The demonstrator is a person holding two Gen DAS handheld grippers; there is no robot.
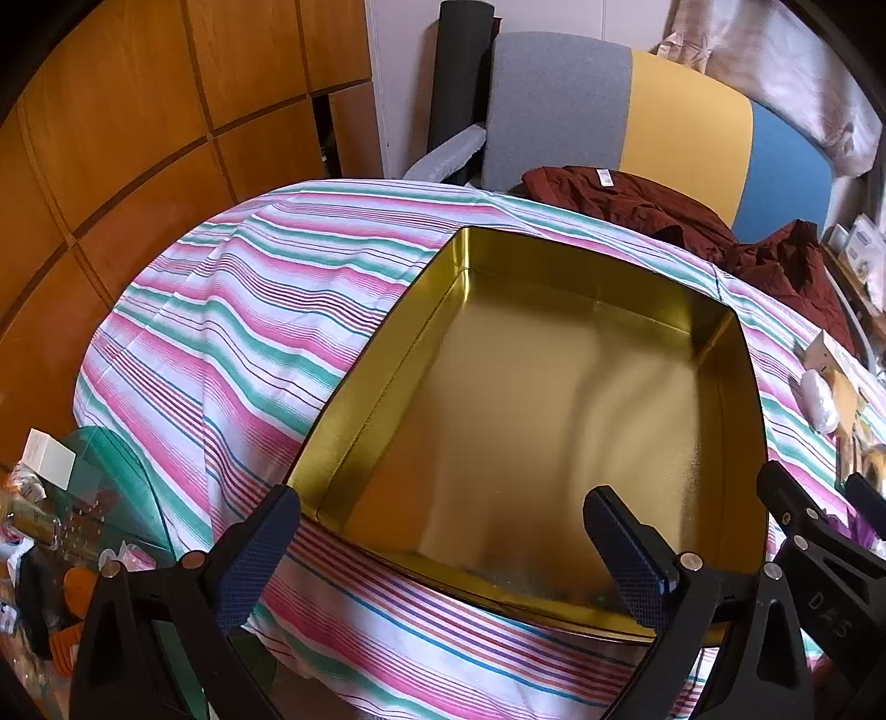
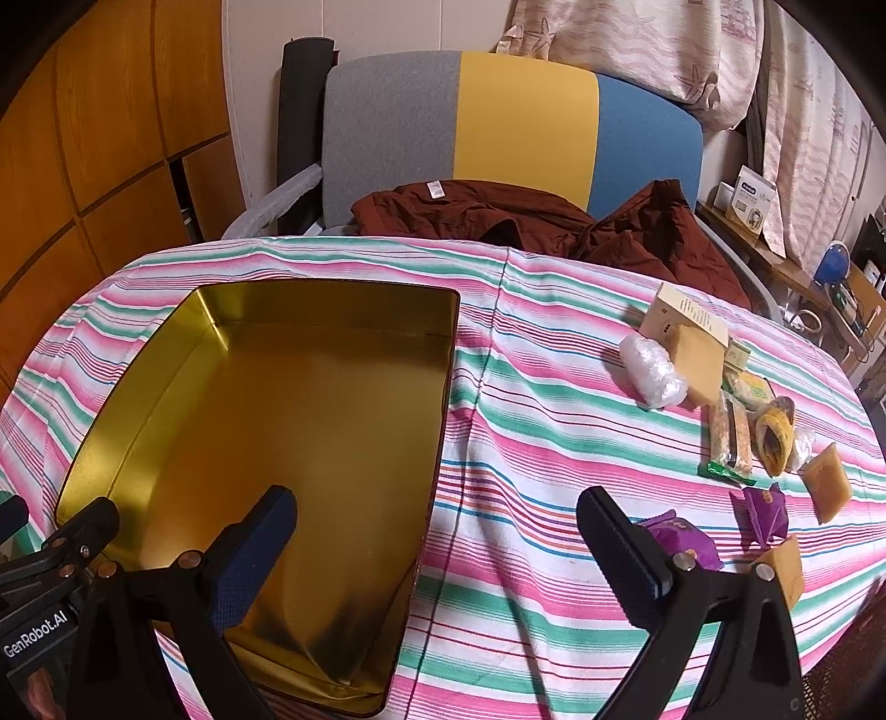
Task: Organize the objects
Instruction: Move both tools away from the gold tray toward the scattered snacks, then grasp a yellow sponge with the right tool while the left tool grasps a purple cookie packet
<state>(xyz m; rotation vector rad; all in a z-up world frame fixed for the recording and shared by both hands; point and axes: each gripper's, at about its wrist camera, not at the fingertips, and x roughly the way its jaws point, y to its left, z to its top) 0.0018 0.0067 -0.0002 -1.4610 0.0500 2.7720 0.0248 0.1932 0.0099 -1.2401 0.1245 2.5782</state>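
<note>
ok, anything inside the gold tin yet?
No. The gold tin shows only bare, shiny floor in both wrist views. The near corners are partly covered by the left tongs and right tongs, so a small item there can't be ruled out.

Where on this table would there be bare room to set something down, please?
The gold tin is empty inside. Bare striped cloth runs between the tin's right wall and the snack pile. Left of the tin is clear too. The right edge is crowded.

Home room, striped tablecloth (image 2: 554, 421), curtains (image 2: 692, 50), chair (image 2: 498, 122)
</note>
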